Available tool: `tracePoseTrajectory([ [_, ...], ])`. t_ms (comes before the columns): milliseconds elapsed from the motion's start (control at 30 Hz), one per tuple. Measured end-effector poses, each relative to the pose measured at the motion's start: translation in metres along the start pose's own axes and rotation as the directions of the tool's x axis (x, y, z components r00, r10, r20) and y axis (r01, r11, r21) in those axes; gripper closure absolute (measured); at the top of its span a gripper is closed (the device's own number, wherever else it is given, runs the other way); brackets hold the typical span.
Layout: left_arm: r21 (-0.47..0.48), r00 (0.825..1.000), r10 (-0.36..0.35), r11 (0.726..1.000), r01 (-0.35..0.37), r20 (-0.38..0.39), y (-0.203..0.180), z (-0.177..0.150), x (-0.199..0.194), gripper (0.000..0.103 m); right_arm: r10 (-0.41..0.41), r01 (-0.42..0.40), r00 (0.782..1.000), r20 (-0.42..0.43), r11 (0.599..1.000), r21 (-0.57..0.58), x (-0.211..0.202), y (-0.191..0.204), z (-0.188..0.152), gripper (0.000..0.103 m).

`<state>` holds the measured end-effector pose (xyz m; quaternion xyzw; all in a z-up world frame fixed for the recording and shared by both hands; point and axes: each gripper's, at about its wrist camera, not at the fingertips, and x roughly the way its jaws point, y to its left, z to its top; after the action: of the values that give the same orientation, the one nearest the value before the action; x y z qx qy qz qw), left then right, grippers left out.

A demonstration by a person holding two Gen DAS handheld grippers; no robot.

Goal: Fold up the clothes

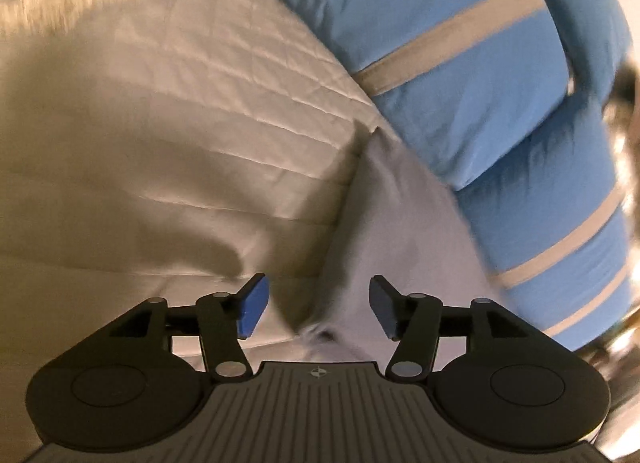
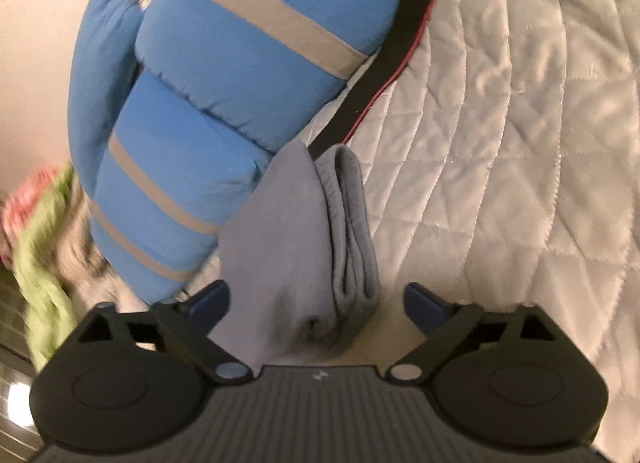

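Right wrist alone shows black strap [image 2: 384, 63].

Warm, dim light is falling on both pictures. A big dark shadow [image 1: 132, 199] is lying on the white quilt [image 1: 208, 75] at nine o'clock. Everything is looking smeary, most at the edges, where lines are bending round. A bright glare spot [image 2: 16, 389] is shining at eight o'clock in the right wrist view.
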<state>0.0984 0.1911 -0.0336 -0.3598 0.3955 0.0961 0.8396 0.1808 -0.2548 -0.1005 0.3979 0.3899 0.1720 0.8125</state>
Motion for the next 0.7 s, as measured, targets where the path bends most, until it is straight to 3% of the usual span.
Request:
tracePoseTrajectory([
  [133,0.188,0.996,0.064,0.979,-0.075,0.064,-0.020,-0.025,-0.015,0.032,-0.126,0.128,0.992,0.023,0.964,-0.234,-0.011,0.028,-0.030,0.000],
  [267,0.315,0.980,0.123,0.934,-0.167,0.154,-0.032,-0.054,-0.032,0.021,-0.216,0.235,0.972,0.095,0.868,-0.438,-0.021,0.047,-0.070,0.000],
  [367,0.371,0.975,0.138,0.908,-0.195,0.176,-0.036,-0.074,-0.035,0.016,-0.245,0.283,0.959,0.142,0.793,-0.540,-0.025,0.057,-0.098,0.000],
  [433,0.419,0.973,0.157,0.882,-0.216,0.170,-0.039,-0.087,-0.033,0.002,-0.260,0.306,0.951,0.165,0.746,-0.591,-0.024,0.063,-0.115,0.000],
  [533,0.499,0.969,0.165,0.833,-0.237,0.184,-0.045,-0.110,-0.034,0.002,-0.279,0.335,0.941,0.191,0.696,-0.635,-0.024,0.068,-0.131,0.000],
  [600,0.536,0.968,0.163,0.809,-0.241,0.190,-0.048,-0.123,-0.036,0.001,-0.289,0.350,0.936,0.203,0.683,-0.641,-0.024,0.069,-0.138,0.000],
  [700,0.557,0.975,0.161,0.801,-0.220,0.153,-0.050,-0.137,-0.034,0.001,-0.309,0.354,0.933,0.184,0.694,-0.627,-0.023,0.067,-0.141,0.000],
])
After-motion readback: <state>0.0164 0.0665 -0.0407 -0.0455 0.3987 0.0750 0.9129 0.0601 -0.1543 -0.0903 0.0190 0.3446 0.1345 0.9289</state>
